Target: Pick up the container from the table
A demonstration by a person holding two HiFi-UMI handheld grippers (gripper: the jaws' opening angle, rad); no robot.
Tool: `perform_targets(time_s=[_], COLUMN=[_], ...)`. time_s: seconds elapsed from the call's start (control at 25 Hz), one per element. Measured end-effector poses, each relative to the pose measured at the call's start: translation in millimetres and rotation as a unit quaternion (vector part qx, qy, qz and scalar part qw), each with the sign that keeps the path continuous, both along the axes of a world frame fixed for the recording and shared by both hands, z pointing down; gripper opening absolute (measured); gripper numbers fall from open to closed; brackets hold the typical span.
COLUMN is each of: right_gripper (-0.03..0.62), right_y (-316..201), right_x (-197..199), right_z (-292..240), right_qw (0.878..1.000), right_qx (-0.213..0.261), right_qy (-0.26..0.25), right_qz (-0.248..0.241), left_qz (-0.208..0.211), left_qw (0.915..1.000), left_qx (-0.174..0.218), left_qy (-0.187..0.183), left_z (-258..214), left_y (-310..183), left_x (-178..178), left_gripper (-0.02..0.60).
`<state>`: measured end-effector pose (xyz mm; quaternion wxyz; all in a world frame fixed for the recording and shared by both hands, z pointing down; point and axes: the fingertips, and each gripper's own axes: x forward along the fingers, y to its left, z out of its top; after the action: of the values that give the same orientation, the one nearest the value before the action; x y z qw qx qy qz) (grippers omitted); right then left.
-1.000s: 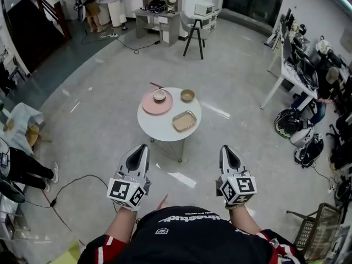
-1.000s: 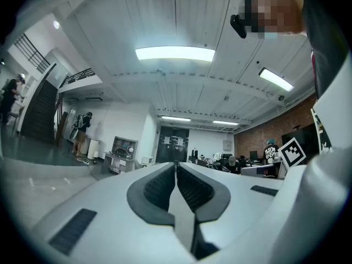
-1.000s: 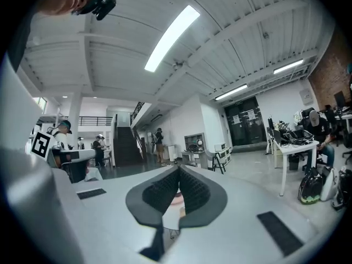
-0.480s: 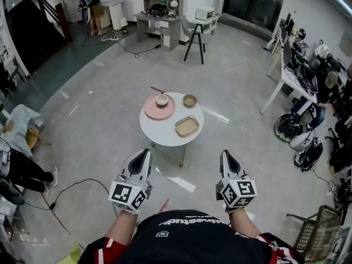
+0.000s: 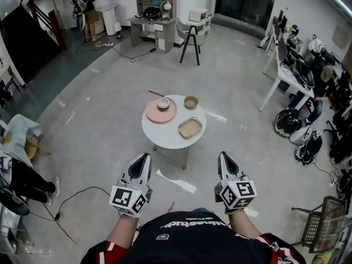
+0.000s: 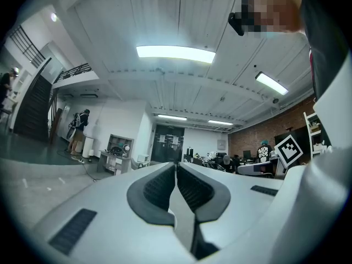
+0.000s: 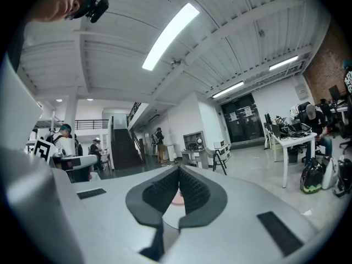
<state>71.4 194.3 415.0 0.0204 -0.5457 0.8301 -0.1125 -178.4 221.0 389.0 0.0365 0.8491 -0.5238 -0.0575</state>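
A tan rectangular container (image 5: 190, 128) lies on the right part of a round white table (image 5: 165, 135) ahead of me. A pink plate (image 5: 155, 115) with a small white bowl (image 5: 163, 103) and a wooden bowl (image 5: 191, 102) share the table. My left gripper (image 5: 144, 156) and right gripper (image 5: 223, 154) hover side by side over the floor, short of the table, both pointing level. The left jaws (image 6: 176, 172) are pressed together with nothing in them. The right jaws (image 7: 179, 175) are shut and empty too, with a sliver of the pink plate (image 7: 177, 198) showing behind them.
A black stool (image 5: 190, 37) and a grey desk with shelves (image 5: 151, 23) stand beyond the table. A white desk (image 5: 283, 70) and bags (image 5: 291, 122) line the right side. A cable (image 5: 71, 194) trails on the floor at left; a wire basket (image 5: 324, 224) stands at right.
In the head view both grippers sit a little lower and the table has drifted slightly down and to the right. Both stay shut and empty.
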Motion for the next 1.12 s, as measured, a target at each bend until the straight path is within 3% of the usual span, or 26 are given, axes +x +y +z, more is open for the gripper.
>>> perform_targets(time_s=[0.6,1.12], right_gripper=[0.002,0.002], right_y=[-13.4,-120.0], right_x=[-18.2,-11.1], right_z=[14.5,28.5], right_qw=[1.0,1.0], right_qx=[-0.006,-0.001], right_qy=[0.009,0.0], right_qz=[0.009,-0.011], left_qz=[0.021,0.017], left_qw=[0.9995,0.9995], left_qx=[-0.015,-0.021], left_qy=[0.017,0.017], left_z=[23.4,42.7], left_y=[-22.6,-117.9], left_x=[-9.2,7.6], left_gripper=[0.031,0.031])
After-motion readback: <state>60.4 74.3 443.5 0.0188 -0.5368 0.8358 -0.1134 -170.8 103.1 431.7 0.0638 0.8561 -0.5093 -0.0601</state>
